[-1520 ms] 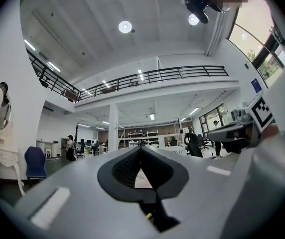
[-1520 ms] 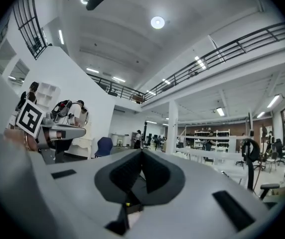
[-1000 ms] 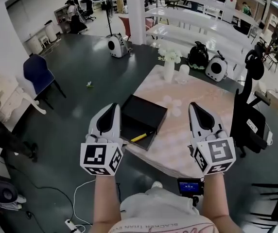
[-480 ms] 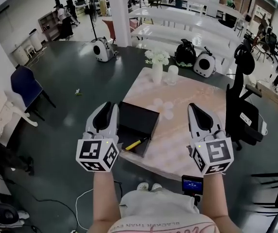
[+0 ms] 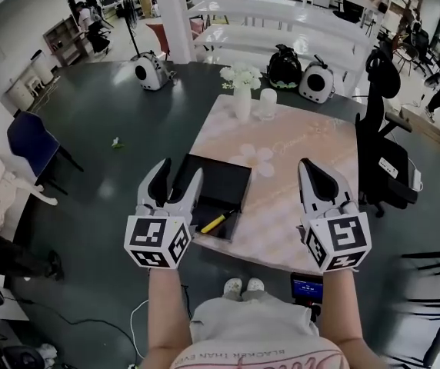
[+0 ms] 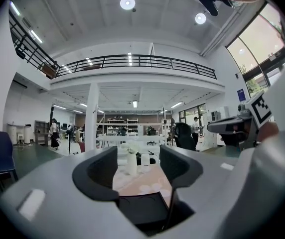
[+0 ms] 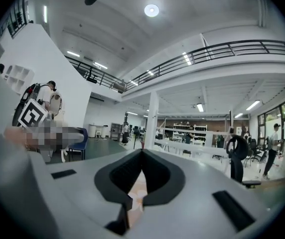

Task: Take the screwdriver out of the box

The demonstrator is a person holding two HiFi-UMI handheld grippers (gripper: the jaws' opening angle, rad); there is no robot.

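A black open box [image 5: 214, 184] lies on the near left corner of the pale pink table [image 5: 305, 167]. A yellow-handled screwdriver [image 5: 215, 222] rests at an angle in the box's front part. My left gripper [image 5: 178, 172] hovers level over the box's left edge; its jaws are opening and nothing is between them. In the left gripper view the box [image 6: 143, 209] shows below and beyond the spread jaws of that gripper [image 6: 138, 169]. My right gripper [image 5: 309, 167] is shut and empty above the table's near right part, well apart from the box. In its own view the right gripper [image 7: 141, 152] has its jaws pressed together.
A white vase of flowers [image 5: 241, 97] and a white cup [image 5: 267, 104] stand at the table's far end. A black office chair [image 5: 380, 148] is right of the table and a blue chair [image 5: 29, 140] far left. The person's feet [image 5: 243, 285] stand at the table's near edge.
The left gripper's jaws have gone from shut to wide apart. Both grippers have drifted a little forward and down, the left one closer to the box. The right stays shut.
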